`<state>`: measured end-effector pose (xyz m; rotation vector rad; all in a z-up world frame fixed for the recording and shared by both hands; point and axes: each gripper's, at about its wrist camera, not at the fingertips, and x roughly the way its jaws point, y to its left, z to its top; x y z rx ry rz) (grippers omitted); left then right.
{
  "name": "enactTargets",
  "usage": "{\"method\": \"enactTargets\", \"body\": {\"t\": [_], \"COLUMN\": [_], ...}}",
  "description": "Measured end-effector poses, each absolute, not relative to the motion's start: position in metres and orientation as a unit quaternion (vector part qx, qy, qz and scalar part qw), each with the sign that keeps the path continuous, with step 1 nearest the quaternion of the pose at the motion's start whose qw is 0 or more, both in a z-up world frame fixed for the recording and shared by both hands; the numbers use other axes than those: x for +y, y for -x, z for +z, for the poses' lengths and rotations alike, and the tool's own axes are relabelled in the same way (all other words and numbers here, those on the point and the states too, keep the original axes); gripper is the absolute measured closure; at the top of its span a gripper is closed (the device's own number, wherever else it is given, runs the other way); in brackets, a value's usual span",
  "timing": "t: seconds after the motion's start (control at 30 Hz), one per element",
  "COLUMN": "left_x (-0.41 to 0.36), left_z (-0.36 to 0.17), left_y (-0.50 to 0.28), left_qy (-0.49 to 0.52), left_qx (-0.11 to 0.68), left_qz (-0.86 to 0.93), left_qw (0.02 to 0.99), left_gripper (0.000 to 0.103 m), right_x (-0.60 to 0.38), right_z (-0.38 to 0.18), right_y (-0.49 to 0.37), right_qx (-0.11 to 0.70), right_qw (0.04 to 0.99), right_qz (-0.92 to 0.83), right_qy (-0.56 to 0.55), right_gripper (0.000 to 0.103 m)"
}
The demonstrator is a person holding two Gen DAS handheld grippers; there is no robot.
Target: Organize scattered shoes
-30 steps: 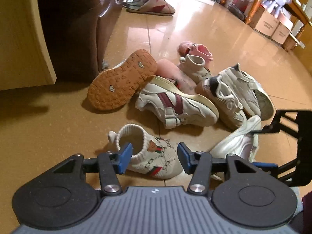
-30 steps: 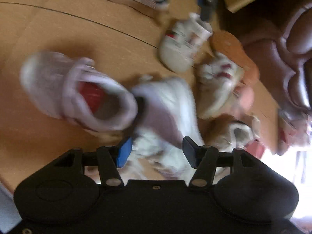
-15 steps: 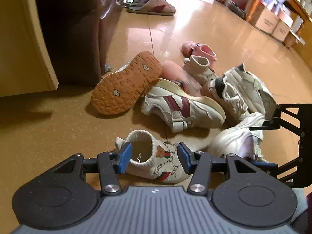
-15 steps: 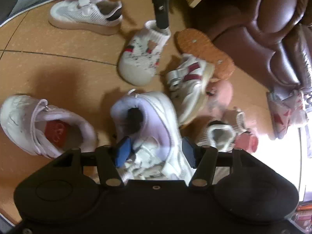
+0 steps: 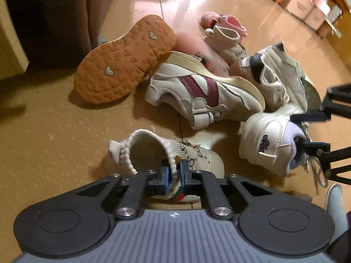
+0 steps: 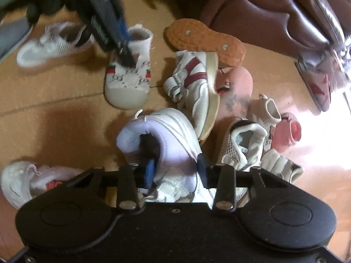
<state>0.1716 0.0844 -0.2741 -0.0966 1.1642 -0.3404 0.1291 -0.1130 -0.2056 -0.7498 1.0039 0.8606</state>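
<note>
The glossy tan tiled floor [image 5: 54,131] carries a loose heap of children's shoes beside the dark brown leather sofa [image 6: 274,15]. Half a second ago both pairs of blue pads stood spread around their targets; now both have closed, so two shoes look secured and ready to be lifted out of the pile. The right hand-held gripper [image 6: 175,171] clamps the lilac padded collar of the white leather sneaker with lilac lining [image 6: 166,135], which sits at the near side of the heap, one finger inside the opening and one outside. The left hand-held gripper [image 5: 174,173] is pinched tight on the ribbed cuff of the cream knit sock-shoe with red and green stripe [image 5: 175,153], which lies on the floor just in front of the heap, toe pointing away, cuff soft and puckered where gripped. Behind it lie the white sneaker with maroon stripes [image 5: 204,96], tipped on its side, and the overturned shoe with an orange rubber sole [image 5: 125,59].
</note>
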Motion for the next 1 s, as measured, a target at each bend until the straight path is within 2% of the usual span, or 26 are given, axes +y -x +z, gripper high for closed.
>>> {"method": "enactTargets", "body": {"t": [0.13,0.17,0.27,0.47,0.63,0.77,1.0], "left_x": [0.082,0.081,0.075,0.062,0.053,0.054,0.046], "left_z": [-0.253,-0.246,-0.219,-0.187,-0.185,-0.195,-0.229], "left_y": [-0.171,-0.172,-0.173,-0.183,-0.183,-0.186,-0.198], "left_qy": [0.029,0.019,-0.03,-0.173,-0.344,-0.414,-0.48], "left_qx": [0.533,0.53,0.518,0.51,0.506,0.492,0.488], "left_qz": [-0.187,-0.193,-0.214,-0.3,-0.412,-0.467,-0.505], "left_qw": [0.824,0.826,0.828,0.788,0.675,0.607,0.526], "left_gripper": [0.1,0.1,0.1,0.1,0.1,0.1,0.1], "right_x": [-0.127,-0.131,-0.155,-0.19,-0.239,-0.269,-0.291], "right_z": [-0.191,-0.189,-0.179,-0.164,-0.155,-0.16,-0.203], "right_y": [-0.14,-0.142,-0.147,-0.143,-0.126,-0.108,-0.057], "right_qx": [0.485,0.492,0.524,0.561,0.584,0.603,0.639], "right_qw": [0.746,0.751,0.769,0.784,0.785,0.772,0.727], "right_qz": [0.37,0.363,0.327,0.263,0.192,0.138,0.039], "right_qy": [0.266,0.249,0.165,0.036,-0.076,-0.148,-0.248], "right_gripper": [0.087,0.093,0.096,0.097,0.097,0.096,0.096]}}
